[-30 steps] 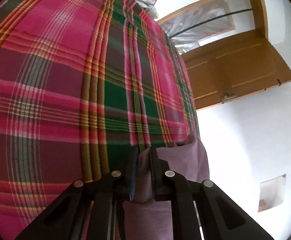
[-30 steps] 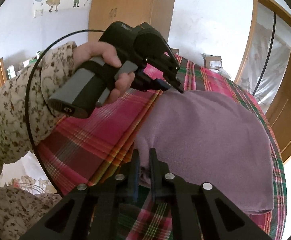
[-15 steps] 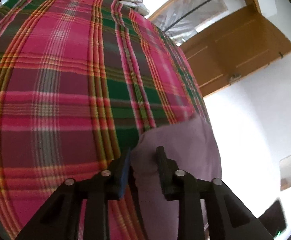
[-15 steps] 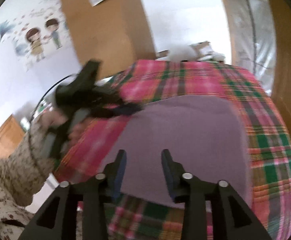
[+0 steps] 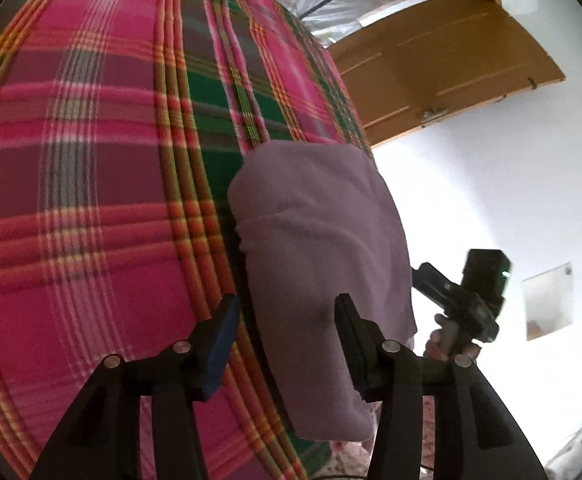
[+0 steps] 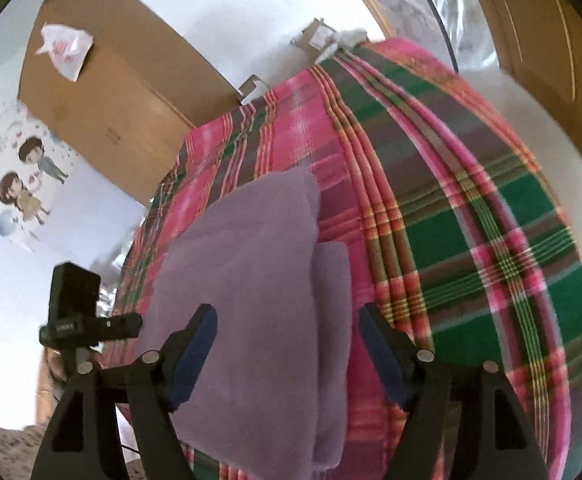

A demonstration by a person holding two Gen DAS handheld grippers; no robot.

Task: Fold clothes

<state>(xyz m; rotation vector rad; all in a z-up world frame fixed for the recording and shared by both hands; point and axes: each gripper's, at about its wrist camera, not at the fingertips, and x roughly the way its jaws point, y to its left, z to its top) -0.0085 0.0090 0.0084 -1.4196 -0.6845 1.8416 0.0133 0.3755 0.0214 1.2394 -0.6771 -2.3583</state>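
A folded lilac fleece garment (image 5: 323, 264) lies flat near the edge of a bed covered in a pink and green plaid spread (image 5: 91, 184). My left gripper (image 5: 287, 320) hovers just above it, open, nothing between its fingers. In the right wrist view the same garment (image 6: 251, 300) shows a lower layer sticking out along its right side. My right gripper (image 6: 287, 332) stands open over it, holding nothing. Each view shows the other gripper: the right one (image 5: 463, 300) in a hand, the left one (image 6: 79, 312) at the bed's edge.
The plaid spread (image 6: 471, 240) stretches wide beyond the garment. A wooden door (image 5: 443, 72) and a white wall stand past the bed. A tall wooden wardrobe (image 6: 107, 92) and small cardboard boxes (image 6: 319, 36) sit at the bed's far end.
Both grippers were shut on the lilac garment a second ago; they have opened, let it go onto the bed and drawn back from it.
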